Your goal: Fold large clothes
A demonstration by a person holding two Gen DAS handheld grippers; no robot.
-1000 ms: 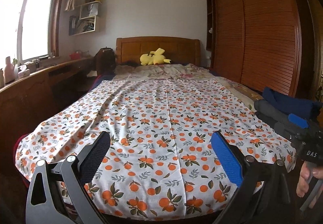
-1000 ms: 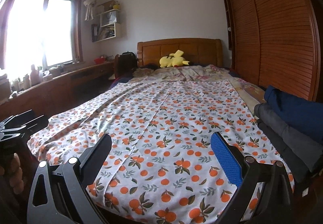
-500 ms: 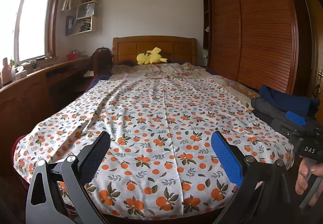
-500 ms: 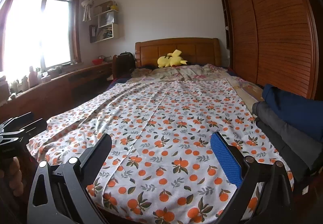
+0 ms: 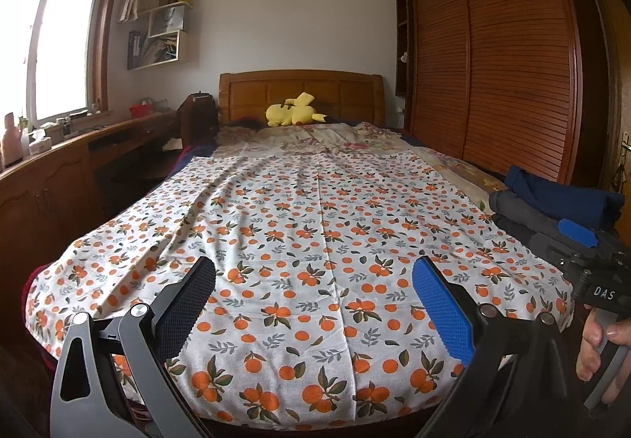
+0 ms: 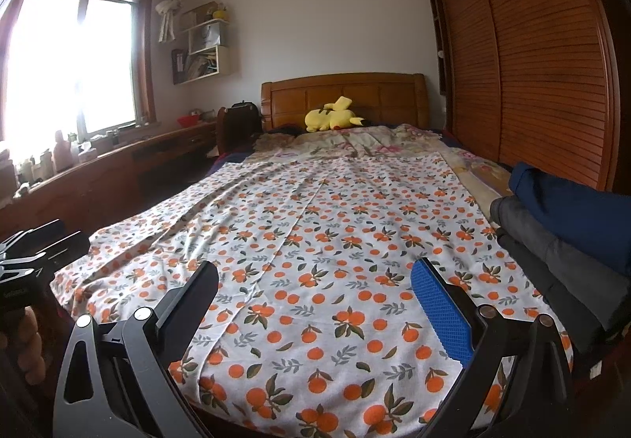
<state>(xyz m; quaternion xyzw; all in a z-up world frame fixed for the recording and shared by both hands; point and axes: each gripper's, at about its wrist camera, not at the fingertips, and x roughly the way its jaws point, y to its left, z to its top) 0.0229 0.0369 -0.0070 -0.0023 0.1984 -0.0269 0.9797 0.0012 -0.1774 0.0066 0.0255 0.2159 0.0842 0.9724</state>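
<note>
A large white cloth with an orange-fruit print (image 5: 315,241) lies spread flat over the bed; it also shows in the right wrist view (image 6: 315,248). My left gripper (image 5: 313,282) is open and empty, held above the cloth's near edge. My right gripper (image 6: 315,284) is open and empty too, above the near edge further right. The right gripper's body (image 5: 591,264) shows at the right of the left wrist view, and the left gripper's body (image 6: 31,264) at the left of the right wrist view.
A stack of folded dark blue and grey clothes (image 6: 564,233) lies on the bed's right side. A yellow plush toy (image 5: 294,114) rests by the wooden headboard. A wooden desk (image 5: 79,170) runs along the left wall, a slatted wardrobe (image 5: 493,83) along the right.
Both grippers have drawn back and tilted slightly up from the bed. The cloth has not moved, and both grippers stay open.
</note>
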